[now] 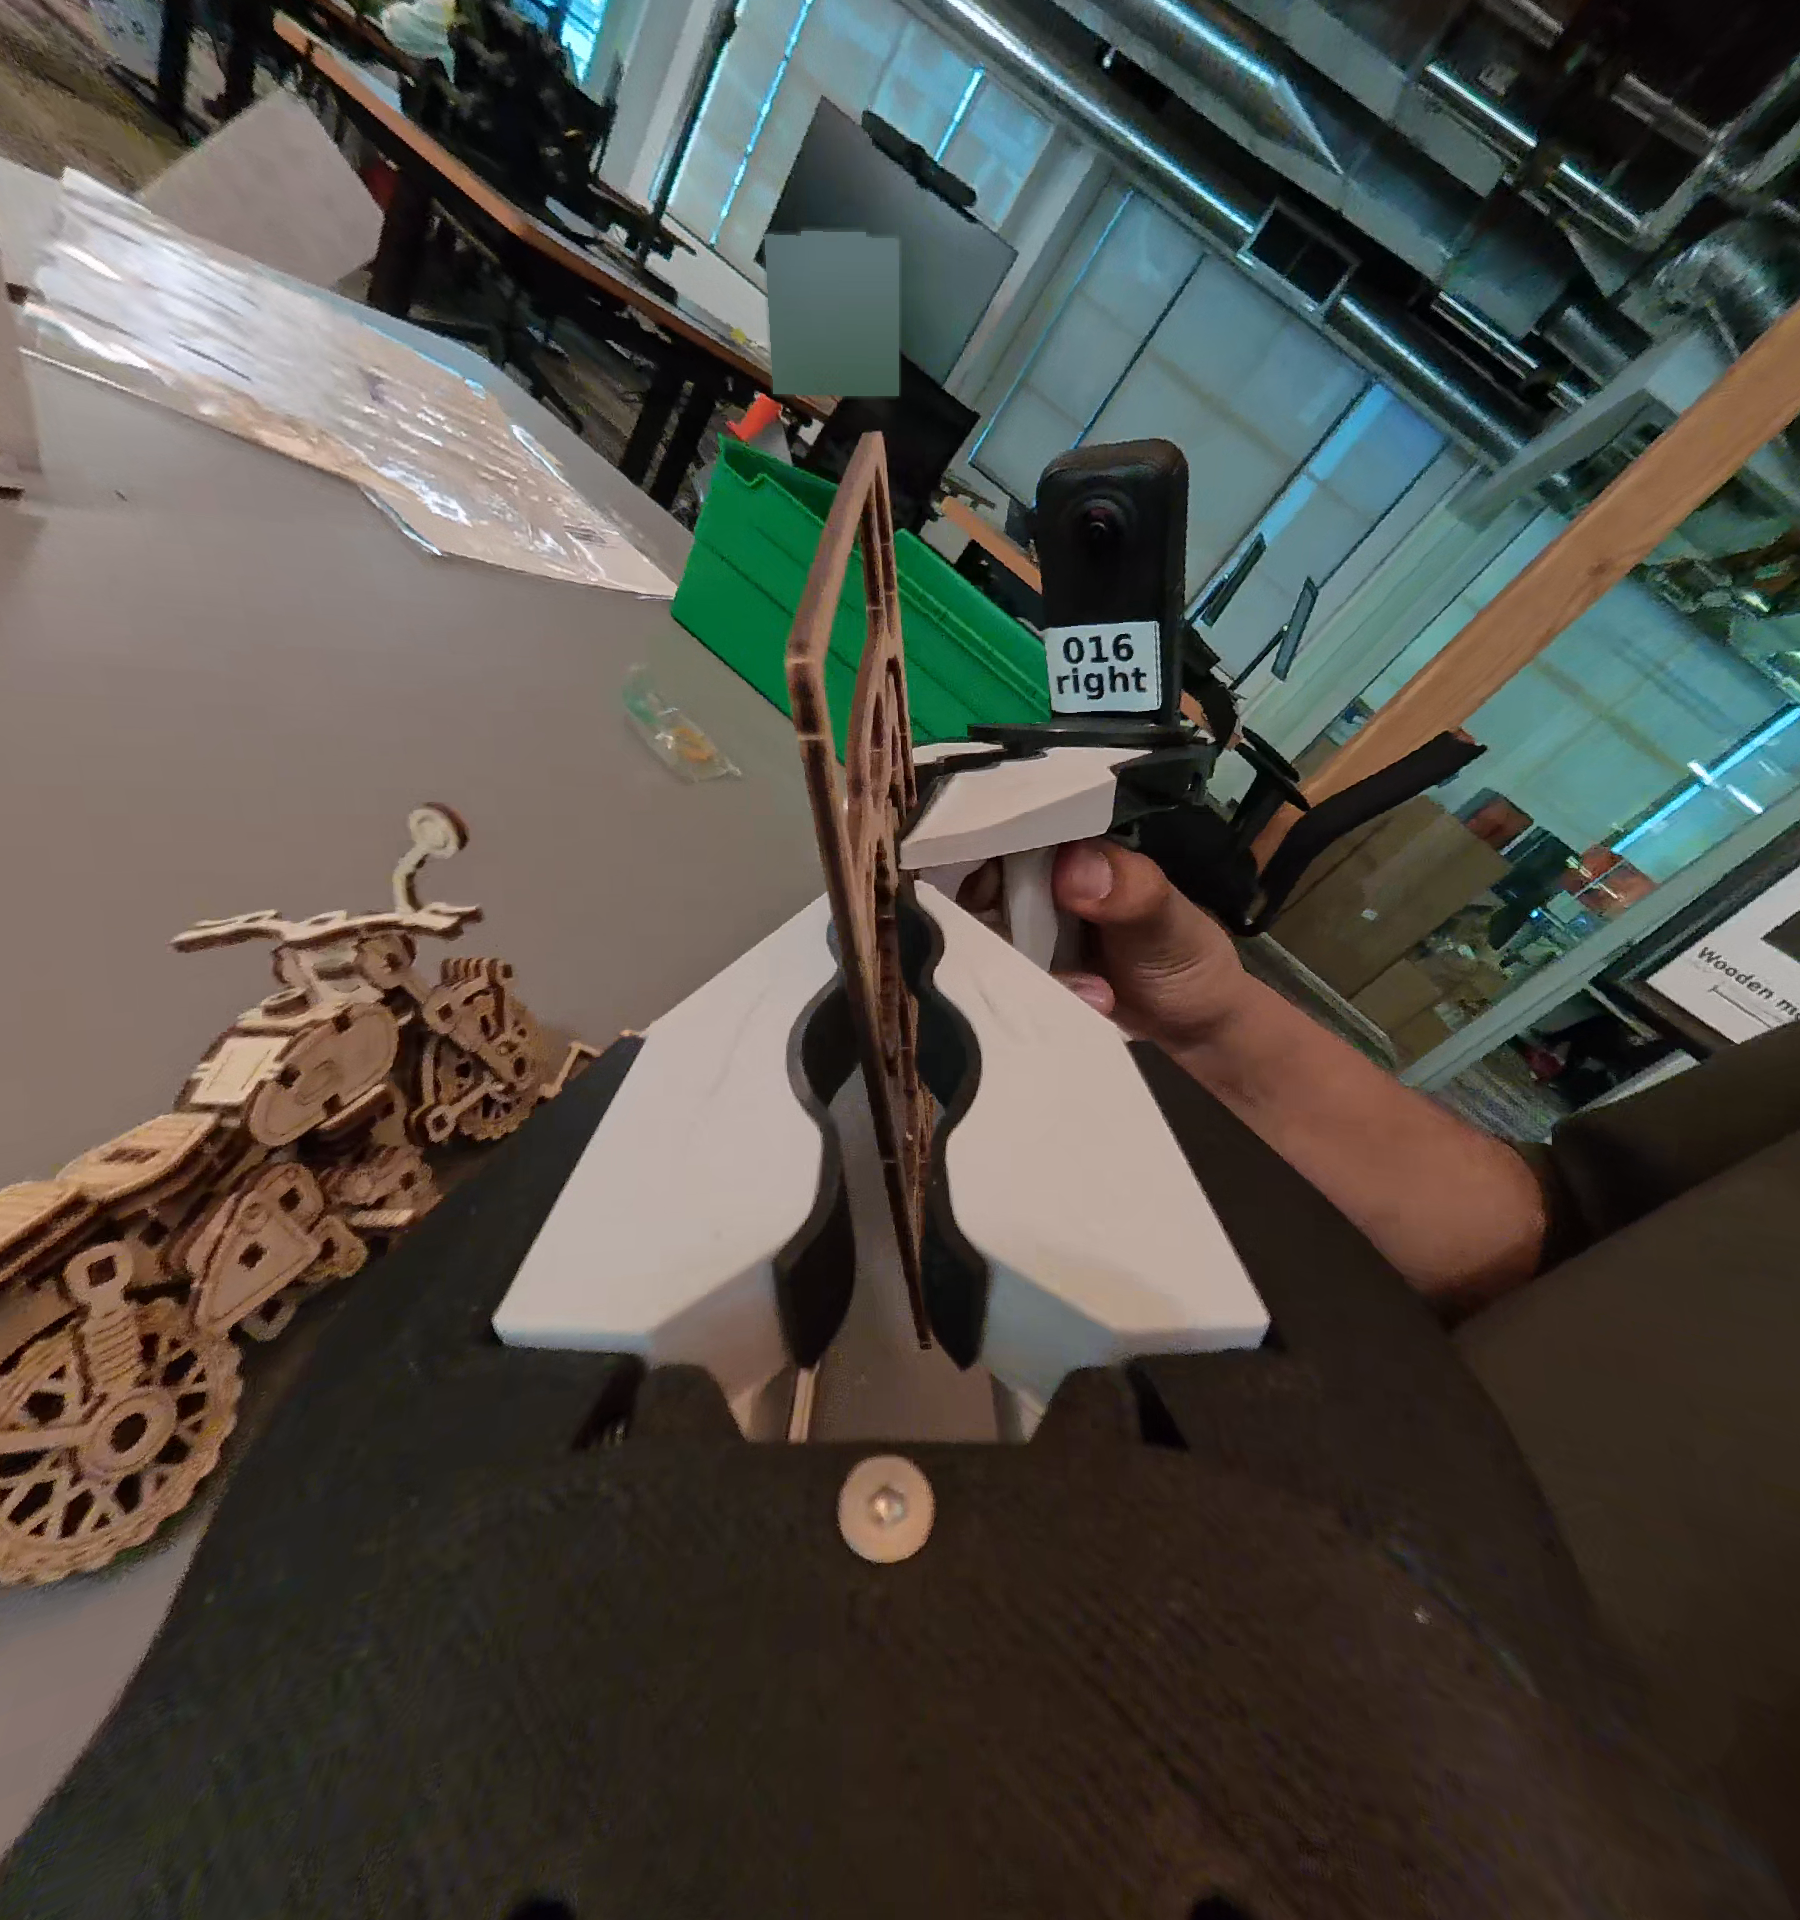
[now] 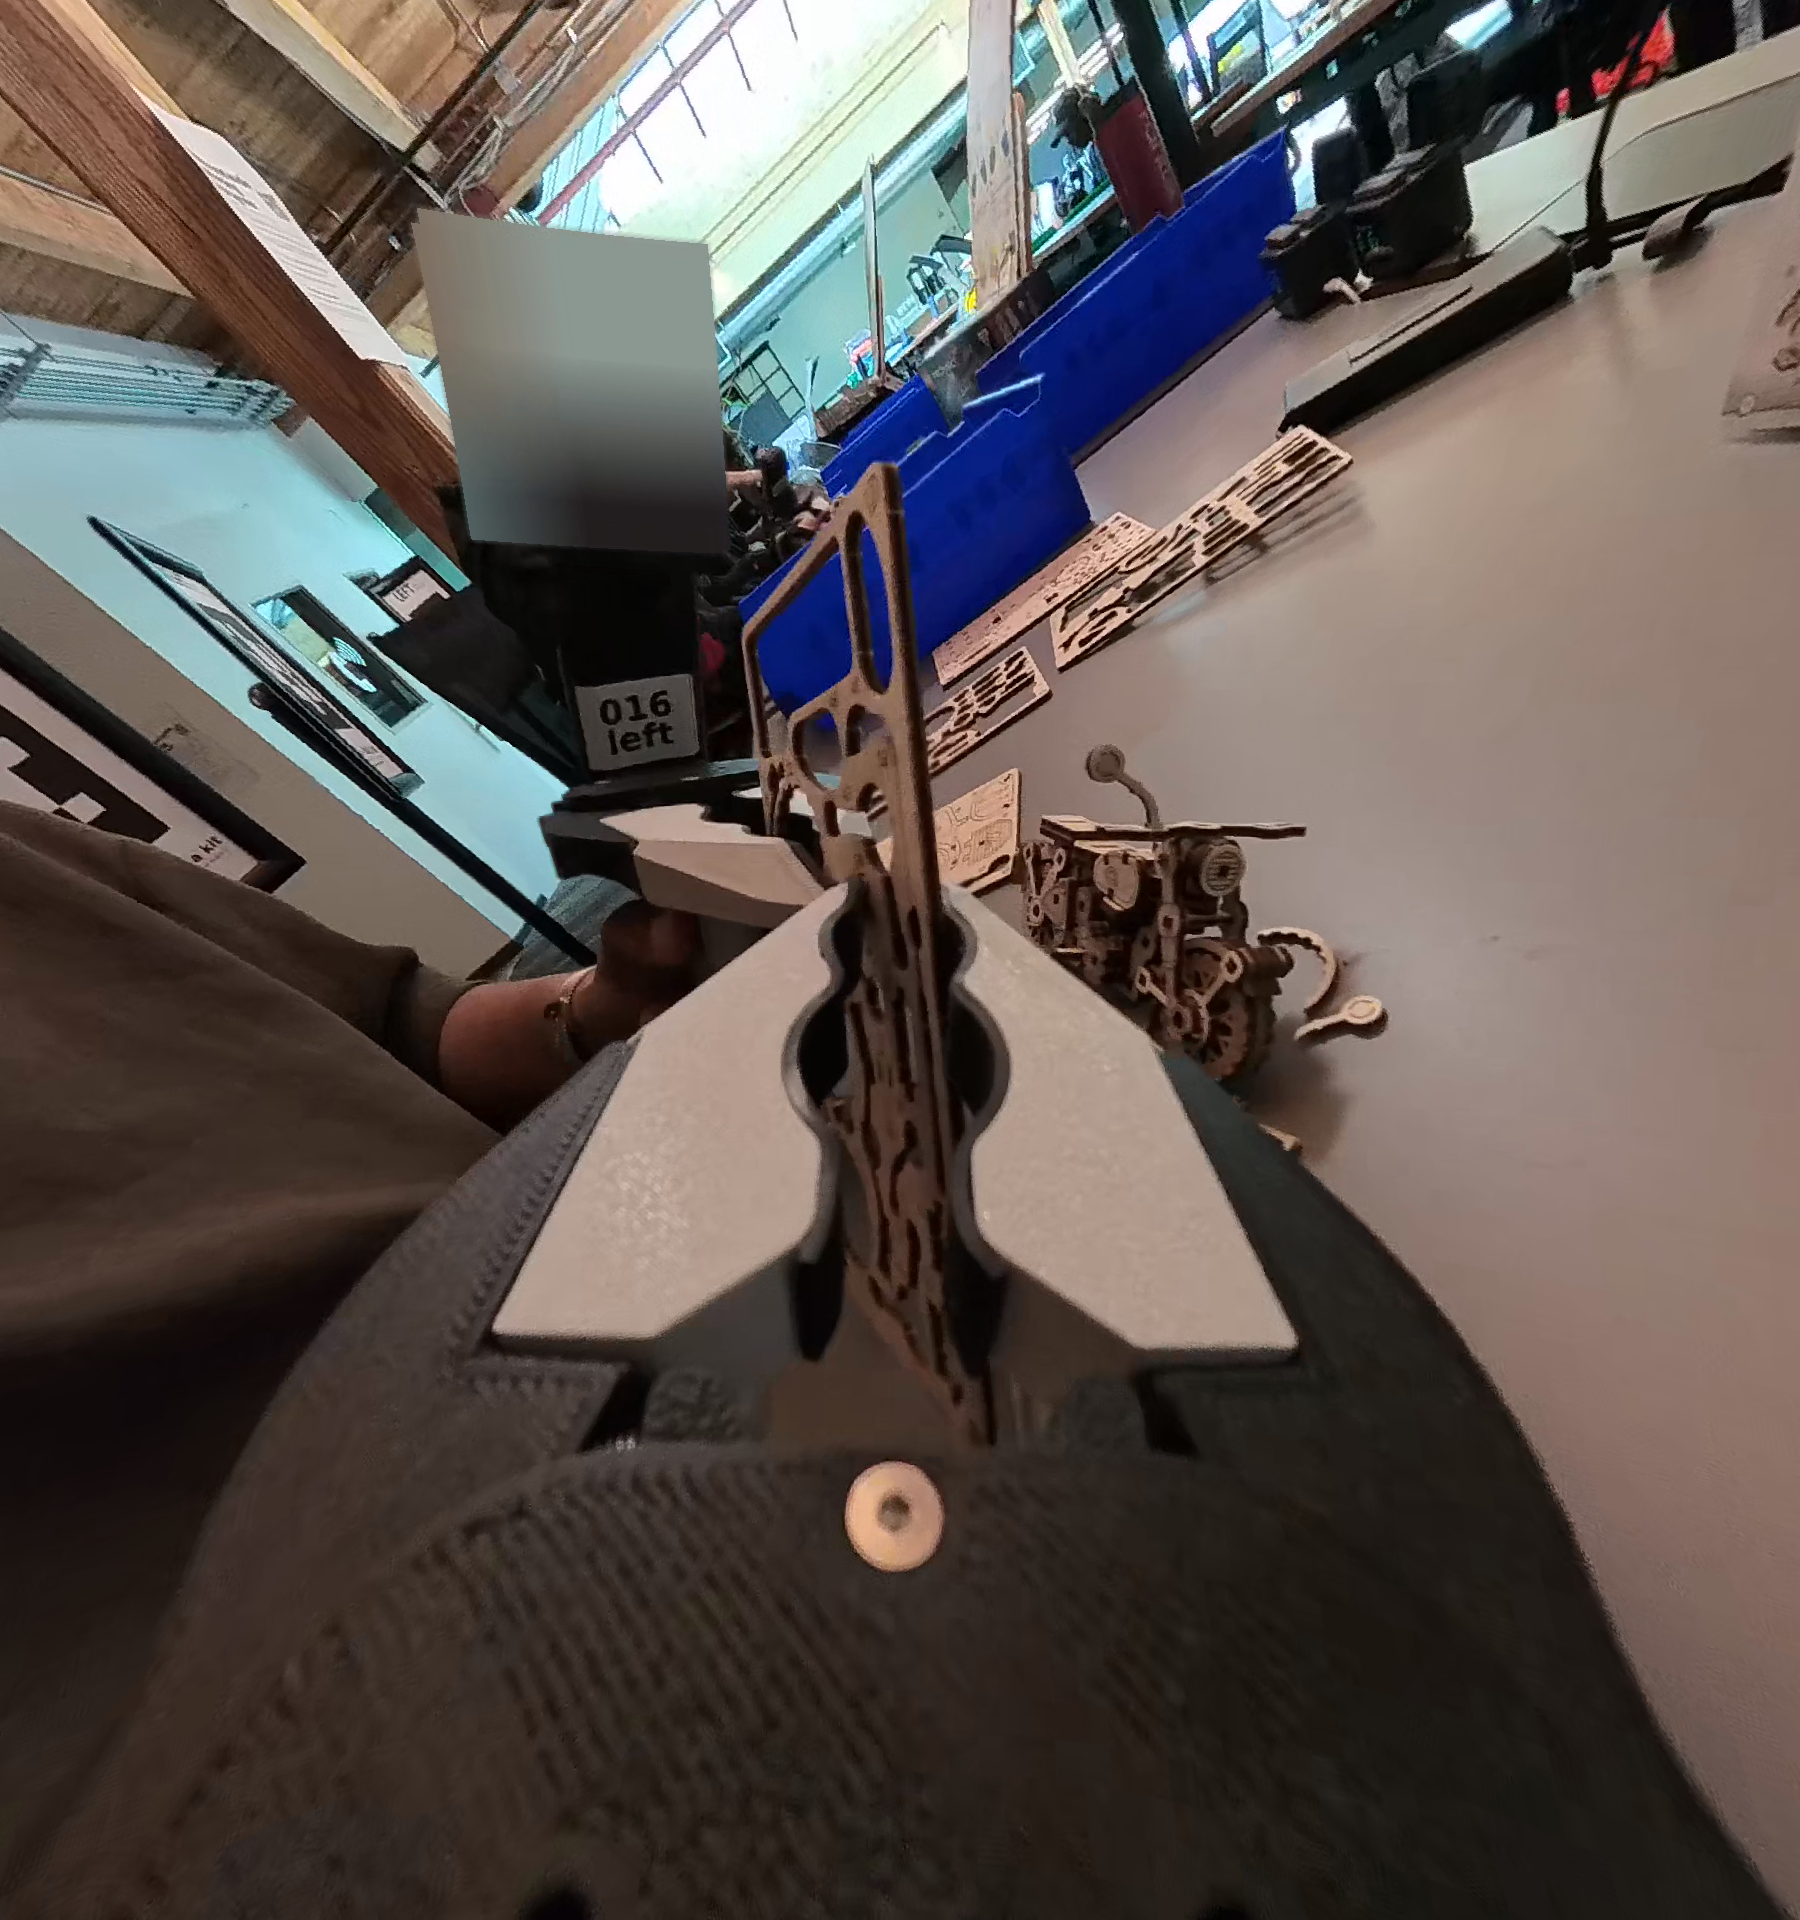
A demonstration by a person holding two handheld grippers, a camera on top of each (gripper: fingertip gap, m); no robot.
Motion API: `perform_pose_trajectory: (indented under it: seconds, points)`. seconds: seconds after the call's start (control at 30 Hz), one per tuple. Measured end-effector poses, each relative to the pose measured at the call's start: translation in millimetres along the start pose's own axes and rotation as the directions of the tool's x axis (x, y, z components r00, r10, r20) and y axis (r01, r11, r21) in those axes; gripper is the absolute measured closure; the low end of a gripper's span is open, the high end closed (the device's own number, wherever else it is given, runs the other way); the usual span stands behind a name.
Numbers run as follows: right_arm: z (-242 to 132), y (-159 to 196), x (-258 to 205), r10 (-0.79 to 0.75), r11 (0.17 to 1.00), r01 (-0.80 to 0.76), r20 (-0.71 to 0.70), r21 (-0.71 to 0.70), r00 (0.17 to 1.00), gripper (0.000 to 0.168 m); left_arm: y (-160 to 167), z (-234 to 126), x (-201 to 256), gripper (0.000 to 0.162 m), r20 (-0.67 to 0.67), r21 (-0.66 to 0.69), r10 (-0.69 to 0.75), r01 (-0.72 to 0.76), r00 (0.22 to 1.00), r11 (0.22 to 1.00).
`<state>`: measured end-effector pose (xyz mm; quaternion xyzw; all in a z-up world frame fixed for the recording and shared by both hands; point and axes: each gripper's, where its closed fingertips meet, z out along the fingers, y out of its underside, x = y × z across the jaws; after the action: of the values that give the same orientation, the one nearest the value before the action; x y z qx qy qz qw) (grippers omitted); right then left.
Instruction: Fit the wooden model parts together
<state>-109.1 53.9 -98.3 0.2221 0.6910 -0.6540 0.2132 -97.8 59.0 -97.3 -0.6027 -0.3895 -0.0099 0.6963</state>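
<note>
A thin laser-cut wooden parts sheet (image 1: 852, 644) stands on edge in the air above the grey table (image 1: 304, 707). My left gripper (image 1: 880, 935) is shut on its lower edge. My right gripper (image 1: 922, 805), held by a hand, pinches the same sheet from the right side. In the right wrist view the sheet (image 2: 896, 1143) runs between the right gripper's (image 2: 891, 914) closed fingers, and the left gripper (image 2: 771, 852) holds it farther off. A built wooden motorcycle model (image 1: 356, 1029) (image 2: 1156, 914) stands on the table to the side.
More wooden model assembly (image 1: 75, 1351) lies at the lower left. Loose curved parts (image 2: 1332, 1013) lie by the motorcycle. Flat parts sheets (image 2: 1187, 561) lie farther back near blue bins (image 2: 979, 499). A green bin (image 1: 771, 582), a small plastic bag (image 1: 678, 727) and plastic-wrapped papers (image 1: 304, 384) are beyond.
</note>
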Motion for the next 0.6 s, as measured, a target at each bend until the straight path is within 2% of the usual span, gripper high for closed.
perform_pose_trajectory:
  seconds: [0.13,0.23,0.4,0.6]
  points:
    - [-15,-3,-3,-0.047,0.999,0.046,-0.061,-0.006,0.997,0.157,0,12,10,0.162,-0.011,-0.012,-0.004,0.004,1.0,1.0]
    - [-38,5,0,-0.029,1.0,0.028,-0.111,-0.008,0.993,0.156,13,31,18,0.162,-0.03,-0.067,-0.015,0.013,0.999,0.998]
    - [-82,12,3,-0.055,0.998,0.061,-0.226,0.018,0.973,0.152,28,65,37,0.162,-0.116,-0.14,-0.117,0.1,0.986,0.985]
    - [-107,16,-2,-0.025,1.0,0.026,-0.188,0.003,0.982,0.153,34,83,52,0.162,-0.159,-0.178,-0.088,0.059,0.983,0.982]
